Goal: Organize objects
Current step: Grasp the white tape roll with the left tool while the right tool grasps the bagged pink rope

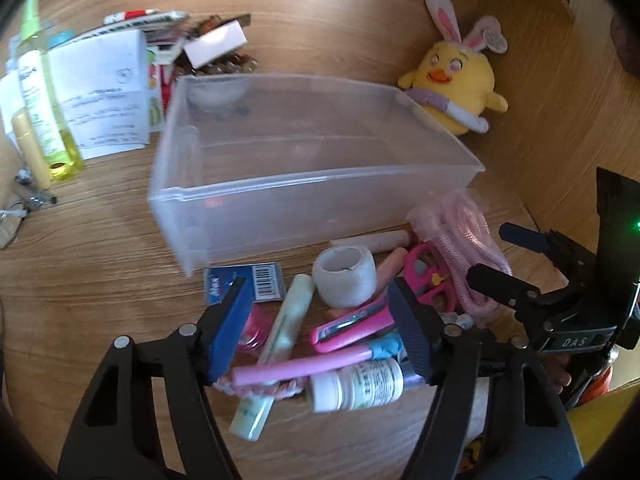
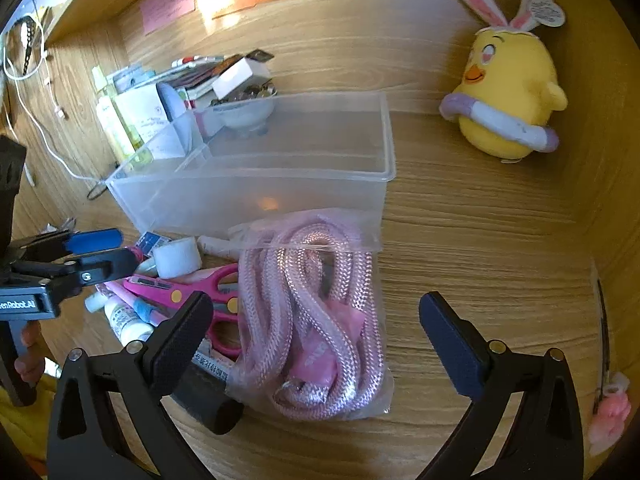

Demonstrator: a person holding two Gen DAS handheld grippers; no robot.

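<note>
An empty clear plastic bin (image 1: 304,168) stands on the wooden desk; it also shows in the right wrist view (image 2: 280,160). In front of it lies a heap of small things: a white tape roll (image 1: 346,276), a pink stapler (image 1: 352,326), a pink pen (image 1: 304,366), a small white bottle (image 1: 356,386), a pale green tube (image 1: 280,340), pink scissors (image 2: 200,290). My left gripper (image 1: 320,300) is open, just above the heap. My right gripper (image 2: 316,312) is open over a bagged pink rope (image 2: 312,320).
A yellow chick plush (image 2: 508,96) with bunny ears sits at the back right. A pile of papers, a yellow-green bottle (image 1: 44,96) and small boxes crowds the back left. A pink fluffy item (image 2: 610,412) lies at the right edge. Bare desk lies right of the rope.
</note>
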